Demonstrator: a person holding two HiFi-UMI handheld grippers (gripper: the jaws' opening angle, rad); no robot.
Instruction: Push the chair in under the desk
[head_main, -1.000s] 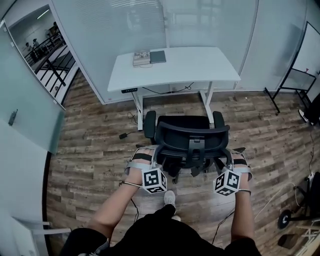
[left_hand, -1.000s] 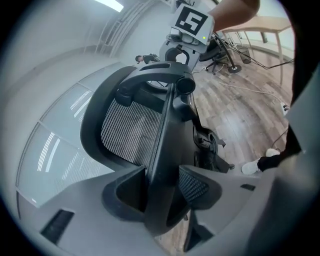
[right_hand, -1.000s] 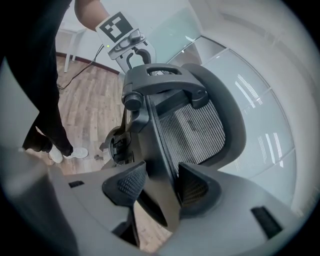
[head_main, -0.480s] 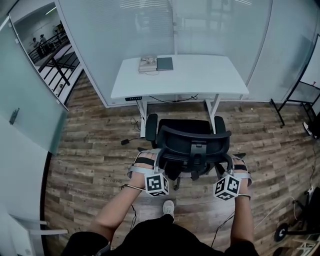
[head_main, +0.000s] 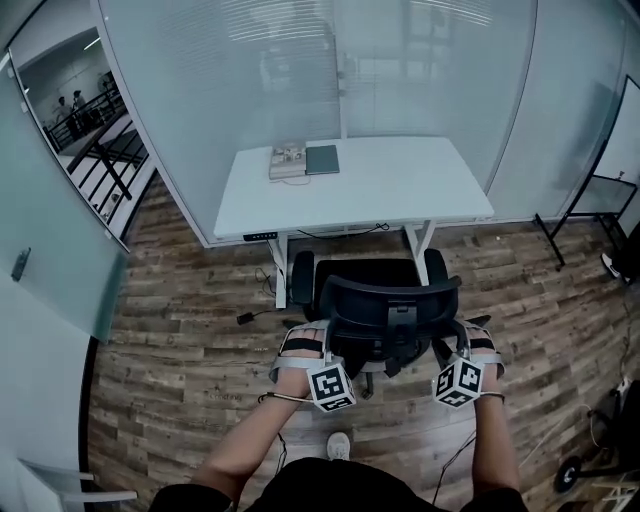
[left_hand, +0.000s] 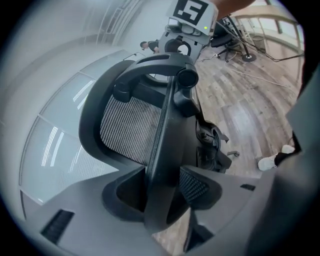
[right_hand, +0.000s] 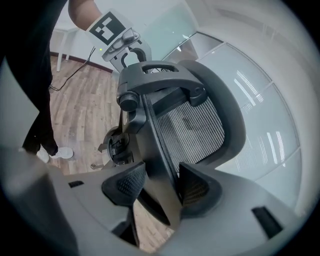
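The black office chair (head_main: 385, 300) stands on the wood floor just in front of the white desk (head_main: 350, 190), its seat front at the desk's edge and its mesh back toward me. My left gripper (head_main: 318, 358) clamps the left edge of the backrest frame (left_hand: 165, 125), and its pads (left_hand: 197, 187) press on the frame. My right gripper (head_main: 458, 352) holds the right edge of the same frame (right_hand: 150, 130), which fills the gap between its pads (right_hand: 127, 182). Each gripper view shows the other gripper at the far end of the backrest top.
A book and a dark notebook (head_main: 305, 160) lie on the desk's far left corner. Glass partition walls (head_main: 250, 70) close in behind and left of the desk. A cable plug (head_main: 245, 317) lies on the floor left of the chair. A black stand (head_main: 585, 215) is at the right.
The chair has rolled forward toward the desk with both grippers on its back, and I have stepped forward behind it. Neither grip on the frame has changed.
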